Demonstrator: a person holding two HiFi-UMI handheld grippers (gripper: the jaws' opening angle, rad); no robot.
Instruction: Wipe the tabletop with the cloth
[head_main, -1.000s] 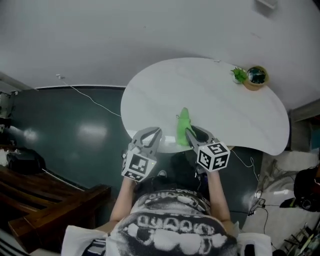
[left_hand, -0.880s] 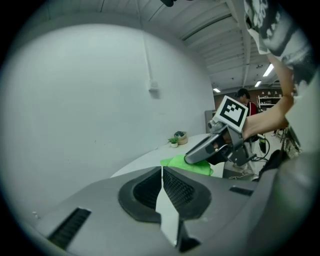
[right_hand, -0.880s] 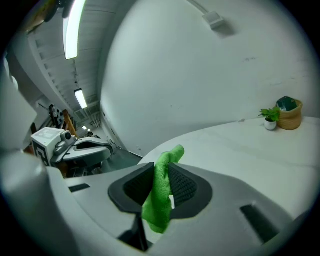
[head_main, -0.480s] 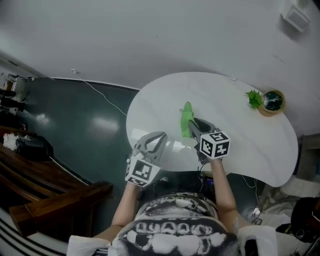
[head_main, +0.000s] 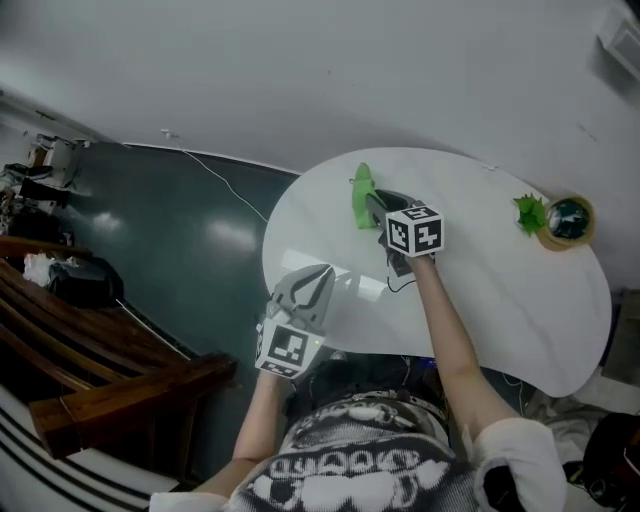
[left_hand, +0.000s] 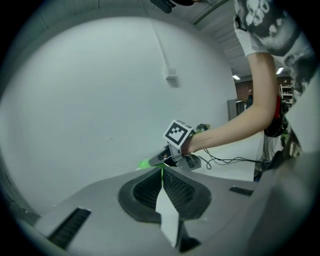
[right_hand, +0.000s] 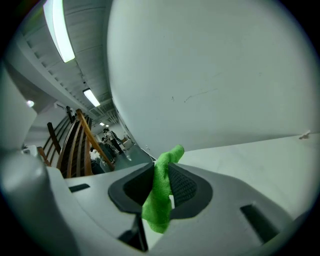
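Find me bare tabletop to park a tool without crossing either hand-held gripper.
Freest: the table stretch between the right forearm and the potted plant, down to the near right edge. Crowded: the far left rim, where the right hand-held gripper clamps the cloth; the left hand-held gripper, shut and empty, sits at the near left edge.

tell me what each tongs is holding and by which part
Right tongs: cloth, bunched and pinched mid-length, an end out each side. Left tongs: shut, nothing held.
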